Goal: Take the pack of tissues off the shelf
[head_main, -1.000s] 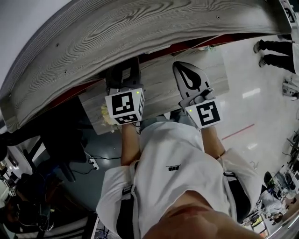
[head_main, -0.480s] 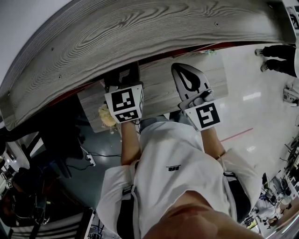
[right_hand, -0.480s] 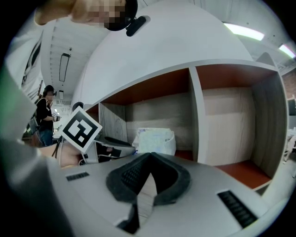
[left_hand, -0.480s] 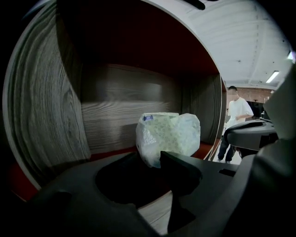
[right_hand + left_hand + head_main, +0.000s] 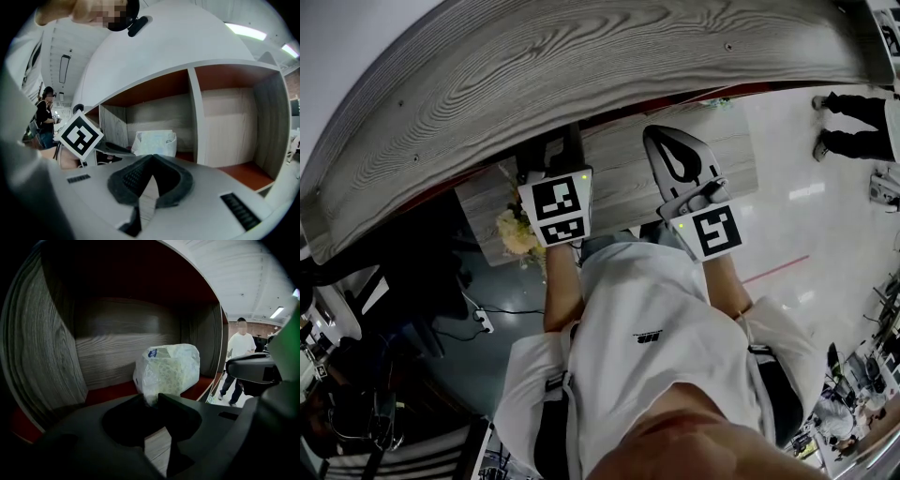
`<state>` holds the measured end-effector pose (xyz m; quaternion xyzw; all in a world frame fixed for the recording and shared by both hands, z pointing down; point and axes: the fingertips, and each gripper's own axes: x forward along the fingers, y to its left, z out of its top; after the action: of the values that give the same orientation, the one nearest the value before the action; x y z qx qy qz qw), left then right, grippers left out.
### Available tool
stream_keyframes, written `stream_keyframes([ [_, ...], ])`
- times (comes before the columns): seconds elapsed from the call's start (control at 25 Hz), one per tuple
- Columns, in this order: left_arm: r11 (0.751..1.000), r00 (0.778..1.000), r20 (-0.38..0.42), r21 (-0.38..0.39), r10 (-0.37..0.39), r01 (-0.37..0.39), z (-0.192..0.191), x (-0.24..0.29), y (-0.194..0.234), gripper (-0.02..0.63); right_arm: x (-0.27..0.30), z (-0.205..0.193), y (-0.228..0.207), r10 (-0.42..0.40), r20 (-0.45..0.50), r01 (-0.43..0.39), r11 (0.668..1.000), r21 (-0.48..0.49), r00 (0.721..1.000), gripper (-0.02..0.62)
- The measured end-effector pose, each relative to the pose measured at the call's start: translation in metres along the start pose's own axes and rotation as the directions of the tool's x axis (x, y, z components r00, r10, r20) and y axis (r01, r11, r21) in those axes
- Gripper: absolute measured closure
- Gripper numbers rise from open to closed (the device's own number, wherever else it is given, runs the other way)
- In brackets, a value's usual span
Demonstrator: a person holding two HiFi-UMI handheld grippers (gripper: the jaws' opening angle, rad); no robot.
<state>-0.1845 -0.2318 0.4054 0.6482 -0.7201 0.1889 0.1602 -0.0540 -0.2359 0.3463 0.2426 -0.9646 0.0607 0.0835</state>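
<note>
The wide top of the shelf (image 5: 581,66) hides the tips of the left gripper (image 5: 151,399) in the head view. There, only a pale part of the pack of tissues (image 5: 517,234) shows below that gripper. In the left gripper view its jaws have just been closing, and they now pinch the lower edge of the pack's plastic wrap. The pack stands on the red-brown floor of the left compartment, left of the divider (image 5: 197,117). The right gripper (image 5: 151,158) has its jaws pressed together with nothing between them, in front of the shelf. A person (image 5: 239,357) stands well beyond the shelf's right side.
</note>
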Motion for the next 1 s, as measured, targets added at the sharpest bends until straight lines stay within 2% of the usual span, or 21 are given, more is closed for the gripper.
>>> stream_keyframes([
  [0.16,1.000,1.000,0.010,-0.014,0.002,-0.002,-0.001,-0.001,0.000,0.540,-0.002,-0.001,0.000,-0.008,-0.001,0.008,1.000,-0.002,1.000,0.571],
  [0.32,0.998,0.999,0.033,-0.065,-0.024,0.026,-0.006,-0.004,0.000,0.563,-0.003,-0.006,0.003,-0.016,-0.003,0.016,1.000,0.001,1.000,0.571],
  [0.56,0.995,0.997,0.062,-0.091,-0.046,0.051,-0.005,-0.014,-0.004,0.572,-0.012,-0.008,0.007,-0.039,-0.010,0.039,0.999,-0.015,0.999,0.571],
  [1.0,0.990,0.990,0.093,-0.090,-0.104,0.112,-0.006,-0.034,-0.022,0.574,-0.035,-0.017,0.014,-0.100,-0.036,0.098,0.995,-0.033,0.994,0.571],
])
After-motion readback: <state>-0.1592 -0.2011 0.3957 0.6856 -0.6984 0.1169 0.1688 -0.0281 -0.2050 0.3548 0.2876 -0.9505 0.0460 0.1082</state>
